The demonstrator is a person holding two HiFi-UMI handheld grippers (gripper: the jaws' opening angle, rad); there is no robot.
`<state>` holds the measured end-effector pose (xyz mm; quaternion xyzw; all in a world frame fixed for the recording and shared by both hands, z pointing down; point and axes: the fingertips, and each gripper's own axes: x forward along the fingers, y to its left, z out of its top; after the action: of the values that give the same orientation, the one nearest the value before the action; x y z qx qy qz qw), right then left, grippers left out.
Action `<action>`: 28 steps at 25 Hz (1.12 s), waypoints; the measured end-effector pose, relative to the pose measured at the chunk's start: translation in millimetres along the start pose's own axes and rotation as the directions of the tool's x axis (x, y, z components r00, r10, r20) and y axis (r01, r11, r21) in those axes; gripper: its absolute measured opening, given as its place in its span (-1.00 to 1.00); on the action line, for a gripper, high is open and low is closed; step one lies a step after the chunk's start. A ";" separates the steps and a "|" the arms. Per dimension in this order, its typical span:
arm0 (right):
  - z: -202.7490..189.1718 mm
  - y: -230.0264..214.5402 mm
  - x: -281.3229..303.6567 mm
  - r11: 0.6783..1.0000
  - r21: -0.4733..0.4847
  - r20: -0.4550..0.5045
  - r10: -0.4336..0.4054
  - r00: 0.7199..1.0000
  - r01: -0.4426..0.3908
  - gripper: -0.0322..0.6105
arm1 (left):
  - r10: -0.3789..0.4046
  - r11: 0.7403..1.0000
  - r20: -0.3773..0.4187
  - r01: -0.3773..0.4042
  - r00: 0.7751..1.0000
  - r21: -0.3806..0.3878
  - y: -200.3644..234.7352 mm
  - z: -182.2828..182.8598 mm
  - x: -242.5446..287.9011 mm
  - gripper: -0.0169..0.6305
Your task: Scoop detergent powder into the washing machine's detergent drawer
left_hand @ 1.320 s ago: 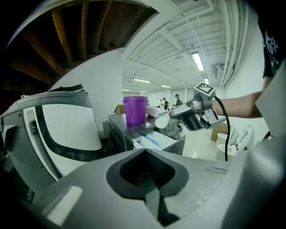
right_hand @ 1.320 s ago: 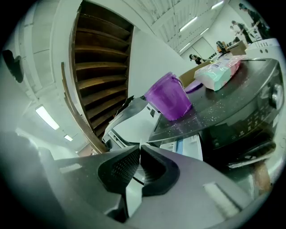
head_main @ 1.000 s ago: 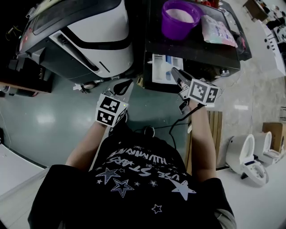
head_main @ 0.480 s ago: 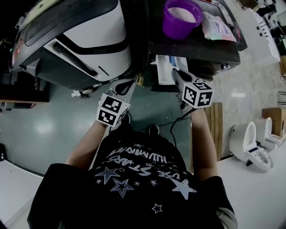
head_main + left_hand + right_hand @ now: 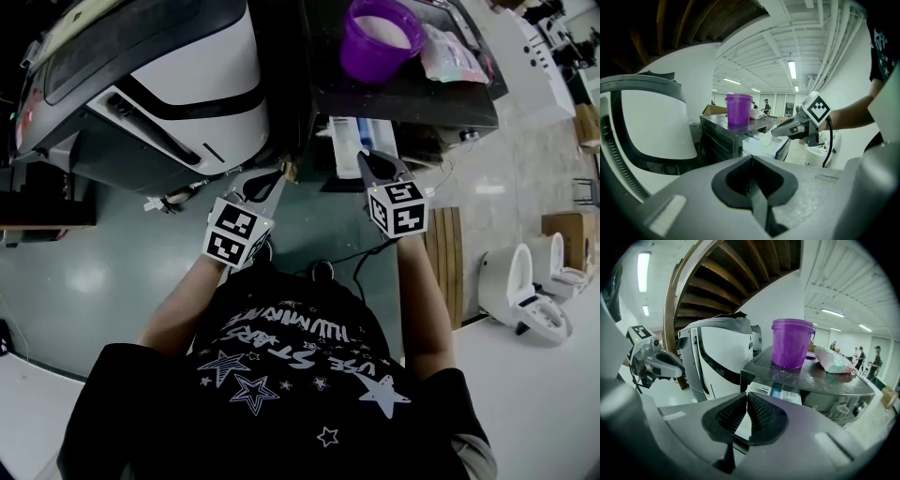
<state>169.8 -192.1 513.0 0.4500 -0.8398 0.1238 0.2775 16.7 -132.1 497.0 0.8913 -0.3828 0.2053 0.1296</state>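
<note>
A purple bucket [image 5: 379, 37] of white detergent powder stands on the dark washing machine top [image 5: 441, 94], with a pink-and-blue bag [image 5: 450, 52] beside it. The white detergent drawer [image 5: 361, 139] is pulled out below the front edge. My right gripper [image 5: 368, 161] is shut and empty, just in front of the drawer. In the right gripper view its jaws [image 5: 746, 397] point at the drawer [image 5: 780, 392] and the bucket [image 5: 791, 343]. My left gripper [image 5: 270, 180] is also shut and empty, left of the drawer, and its own view [image 5: 751, 165] shows the bucket [image 5: 738, 108].
A large white and dark machine [image 5: 159, 84] stands at the left, close to the left gripper. A wooden pallet [image 5: 448, 262] and white toilets [image 5: 525, 291] sit on the floor at the right. The green floor [image 5: 94, 272] stretches to the left.
My right gripper has moved left and a little nearer to me, and sits in front of the drawer. The left gripper has hardly moved.
</note>
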 end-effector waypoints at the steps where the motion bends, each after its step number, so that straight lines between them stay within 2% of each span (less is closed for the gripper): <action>1: 0.3 1.6 -0.2 1.000 -0.021 -0.003 -0.010 1.000 0.010 -0.79 | -0.004 1.000 0.000 0.004 1.000 0.001 0.7 -0.6 -0.6 -0.94; 8: 1.1 8.8 -0.2 0.975 -0.213 -0.042 -0.072 0.997 0.061 -0.79 | -0.023 1.000 -0.002 0.023 1.000 0.003 5.2 -5.8 -2.7 -0.94; 13: 1.9 15.9 0.5 0.929 -0.365 -0.075 -0.092 0.993 0.059 -0.79 | -0.035 0.999 0.001 0.035 0.999 0.005 8.6 -7.2 -3.0 -0.94; 20: -3.9 25.3 5.2 0.802 -0.598 -0.138 -0.123 0.983 0.016 -0.79 | -0.044 0.999 0.009 0.044 0.999 0.001 11.6 -7.0 -2.2 -0.94; 28: -8.9 27.3 9.4 0.621 -0.783 -0.168 -0.168 0.971 -0.028 -0.79 | -0.044 0.999 0.008 0.044 0.999 -0.004 12.5 -10.0 -3.5 -0.94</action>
<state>146.2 -179.1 526.8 0.3006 -0.7546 -0.2134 0.5428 2.6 -134.4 505.1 0.9001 -0.3641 0.1980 0.1345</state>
